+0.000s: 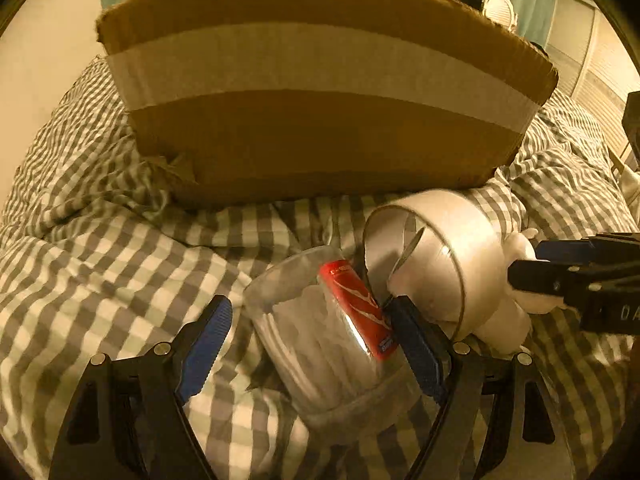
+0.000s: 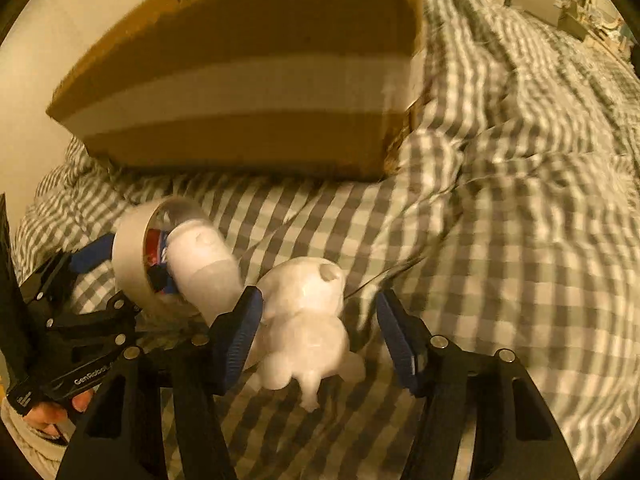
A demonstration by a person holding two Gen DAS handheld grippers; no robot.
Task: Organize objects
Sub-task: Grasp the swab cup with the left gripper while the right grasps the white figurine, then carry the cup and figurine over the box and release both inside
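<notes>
scene: grey-and-white checked bedding [image 1: 100,264], rumpled; tall brown cardboard box with a pale tape band [image 1: 320,92] stands at the far side, top not visible
left gripper [image 1: 316,344]: jaws spread wide either side of a clear plastic cup [image 1: 320,340] lying tilted on the bedding; right pad close to the cup wall, left pad well apart; not gripping
cup contents: white sticks, plus a red tube with white lettering [image 1: 356,304] leaning at the rim
cup axis: mouth points up and away toward the box, base toward the gripper
tape: wide roll of clear packing tape [image 1: 432,256], just right of the cup, touching or nearly; open core faces the left camera
right gripper [image 2: 320,320]: jaws apart around a white plush toy [image 2: 304,320]; left pad touches it, right pad has a gap; released or not yet closed
toy position: on the bedding, just right of the tape roll, head toward the box
nearer hand: left for the cup, right for the toy
judged next: close on each item, then lift over the box wall straight ahead
risk: cup tips, contents spill
</notes>
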